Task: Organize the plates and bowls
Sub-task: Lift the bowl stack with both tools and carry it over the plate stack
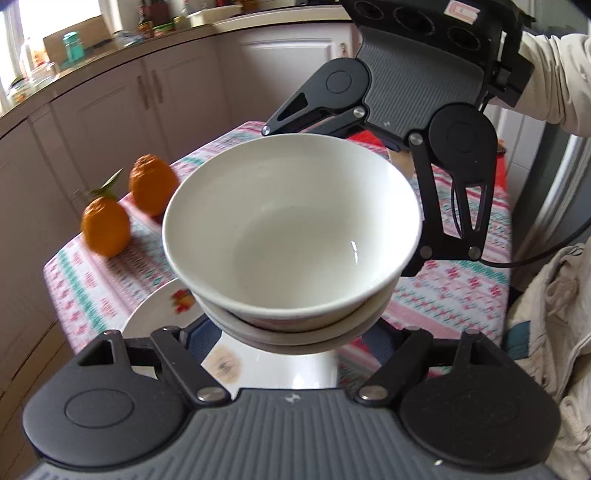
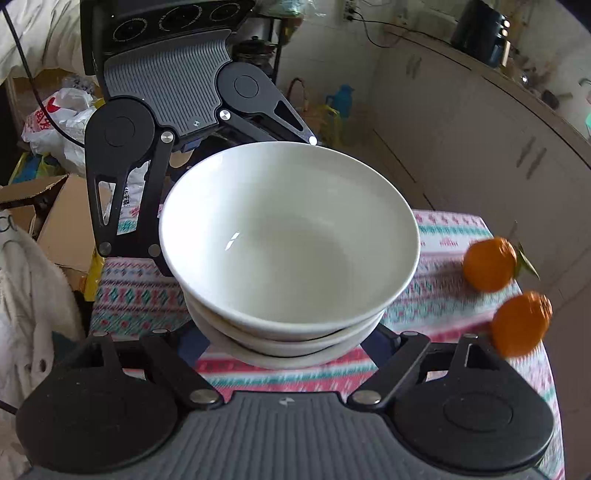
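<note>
Patterned tablecloth (image 2: 436, 295), two oranges (image 2: 489, 264); both grippers (image 1: 291, 332) (image 2: 284, 343) clamp stacked bowls (image 1: 291, 229); kitchen cabinets (image 1: 147, 99) behind.

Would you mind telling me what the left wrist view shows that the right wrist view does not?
Only the left wrist view shows the flower-patterned plate on the table below the bowls, and bottles on the counter.

Only the right wrist view shows the cardboard boxes and a plastic bag on the floor.

Both show the stack of white bowls flanked from opposite sides by the left gripper and right gripper, two oranges, and the patterned tablecloth.
</note>
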A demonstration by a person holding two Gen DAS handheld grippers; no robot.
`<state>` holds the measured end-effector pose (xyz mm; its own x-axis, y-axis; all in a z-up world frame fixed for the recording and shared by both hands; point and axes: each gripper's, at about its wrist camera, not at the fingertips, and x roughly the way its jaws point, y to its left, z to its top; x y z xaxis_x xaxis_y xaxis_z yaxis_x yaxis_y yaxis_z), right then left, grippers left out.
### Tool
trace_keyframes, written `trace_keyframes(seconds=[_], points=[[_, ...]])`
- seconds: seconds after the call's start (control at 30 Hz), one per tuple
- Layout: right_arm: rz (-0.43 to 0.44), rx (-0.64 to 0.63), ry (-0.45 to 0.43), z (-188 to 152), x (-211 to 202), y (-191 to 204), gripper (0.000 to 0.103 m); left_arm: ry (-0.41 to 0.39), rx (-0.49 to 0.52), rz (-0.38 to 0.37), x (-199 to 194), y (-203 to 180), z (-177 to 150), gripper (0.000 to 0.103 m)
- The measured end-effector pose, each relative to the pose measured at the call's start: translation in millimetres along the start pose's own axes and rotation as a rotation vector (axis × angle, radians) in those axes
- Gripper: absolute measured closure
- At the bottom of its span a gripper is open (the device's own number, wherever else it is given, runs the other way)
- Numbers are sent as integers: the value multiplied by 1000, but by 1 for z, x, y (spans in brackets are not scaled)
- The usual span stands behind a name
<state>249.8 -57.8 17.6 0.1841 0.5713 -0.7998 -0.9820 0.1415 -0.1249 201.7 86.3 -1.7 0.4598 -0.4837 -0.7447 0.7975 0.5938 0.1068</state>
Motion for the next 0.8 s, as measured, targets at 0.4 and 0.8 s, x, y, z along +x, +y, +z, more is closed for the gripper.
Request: trace_keyframes(seconds=[0.4,0.8], points=[[90,12,0,23,64,-28,14,76,-83,47,11,40,-30,21],[105,50,7,23,75,-30,14,73,-95,45,17,45,-33,21]])
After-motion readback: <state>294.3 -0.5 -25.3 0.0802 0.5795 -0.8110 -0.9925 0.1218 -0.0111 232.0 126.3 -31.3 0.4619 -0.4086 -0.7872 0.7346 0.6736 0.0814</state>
